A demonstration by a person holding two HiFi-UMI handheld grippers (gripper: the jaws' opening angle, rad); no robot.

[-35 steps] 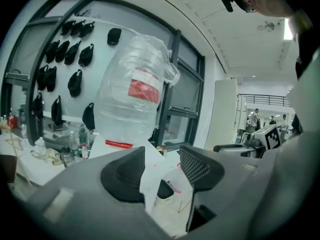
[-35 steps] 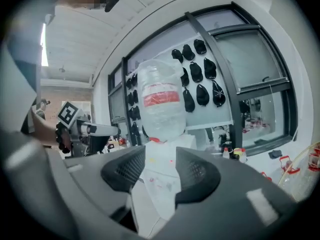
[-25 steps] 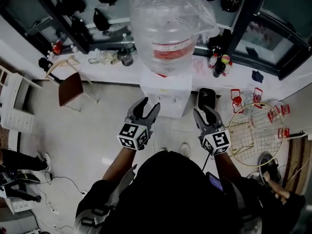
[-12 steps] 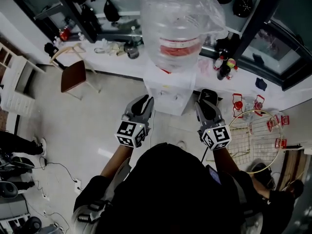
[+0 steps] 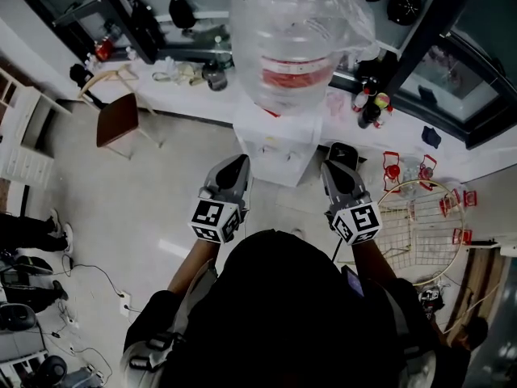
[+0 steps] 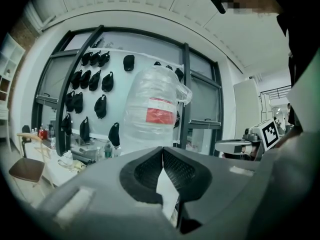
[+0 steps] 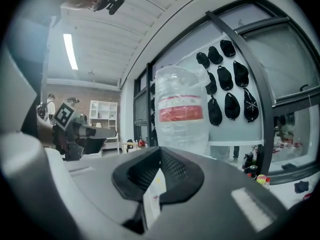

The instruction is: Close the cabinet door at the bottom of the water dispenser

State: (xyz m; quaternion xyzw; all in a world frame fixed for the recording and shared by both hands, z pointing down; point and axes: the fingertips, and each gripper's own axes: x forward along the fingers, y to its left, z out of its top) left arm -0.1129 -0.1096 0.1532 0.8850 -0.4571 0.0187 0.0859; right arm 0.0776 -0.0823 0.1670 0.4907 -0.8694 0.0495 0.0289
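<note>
Grey, mesh-padded left claw (image 5: 234,165) and right claw (image 5: 341,168), just snapped together empty, face the boxy white water dispenser (image 5: 275,148) under its plastic-wrapped clear bottle (image 5: 295,43); cabinet door out of sight.

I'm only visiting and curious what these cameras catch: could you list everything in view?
Water dispenser: one, white, middle of the head view.
Water bottle: one, clear with red label, on the dispenser.
Caps: many, black, hung on the back wall.
Chair: one, brown seat, left of the dispenser.
Small bottles: a few, mixed colours, ledge right of the dispenser.
Wire rack: one, gold, floor at right.
Shelf: one, white, far left.
Left gripper: one, grey, jaws just closed, nothing between.
Right gripper: one, grey, jaws just closed, nothing between.
</note>
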